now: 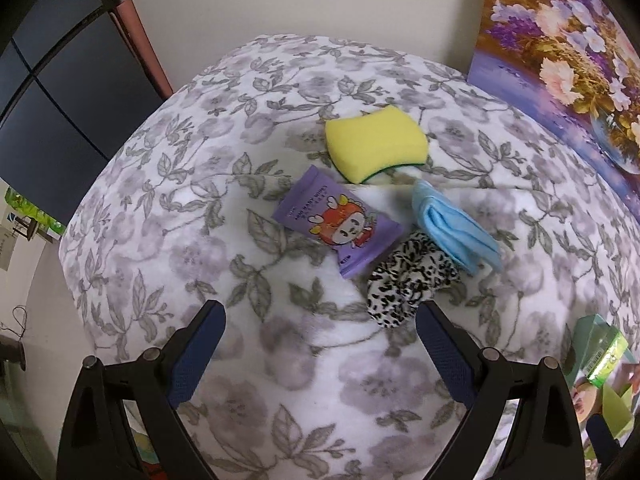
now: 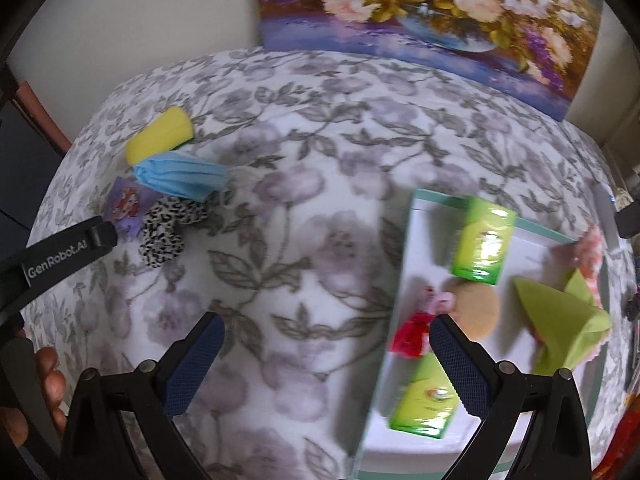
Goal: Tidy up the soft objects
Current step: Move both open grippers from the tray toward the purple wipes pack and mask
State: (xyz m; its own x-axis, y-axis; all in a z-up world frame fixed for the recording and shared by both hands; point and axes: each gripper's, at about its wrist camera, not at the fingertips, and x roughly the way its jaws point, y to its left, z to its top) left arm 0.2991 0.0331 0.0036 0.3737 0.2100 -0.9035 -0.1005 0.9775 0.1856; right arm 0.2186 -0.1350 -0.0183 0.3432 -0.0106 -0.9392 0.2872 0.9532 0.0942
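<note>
Fleecy floral blanket [image 1: 168,208], grey leaves and mauve blooms on white, covers the surface; a flower painting [image 1: 560,60] leans on the wall at the far edge.

Far-left cluster, four soft items bunched together:
- sponge [image 1: 374,142]: yellow foam block, rounded corners, thin green scrub layer underneath.
- wipes [image 1: 340,226]: glossy purple sachet with a cartoon figure; print looks like "BABY WIPES", otherwise unreadable.
- mask [image 1: 452,226]: pale blue pleated fabric, folded, its far end touching the sponge.
- scrunchie [image 1: 404,280]: ruffled black-and-white leopard-print cloth, touching wipes and mask, nearest the left gripper [image 1: 320,320].

Left gripper: jaws released and wide apart over bare blanket, holding nothing; blue textured pads.

Right wrist view only: a shallow white tray [image 2: 424,240] with teal rim at the blanket's right edge. It holds two shiny green packs [image 2: 484,240], a round tan puff [image 2: 478,310], a small red and pink cloth piece [image 2: 414,330], a folded lime napkin [image 2: 560,320] and something pink and frilly at the far side. This view is motion-blurred. It also shows the left gripper's arm, lettered "GenRobot.AI", and a hand [image 2: 48,384] at the left edge.

Right gripper [image 2: 326,344]: jaws released, empty, one finger over the tray's left rim.
</note>
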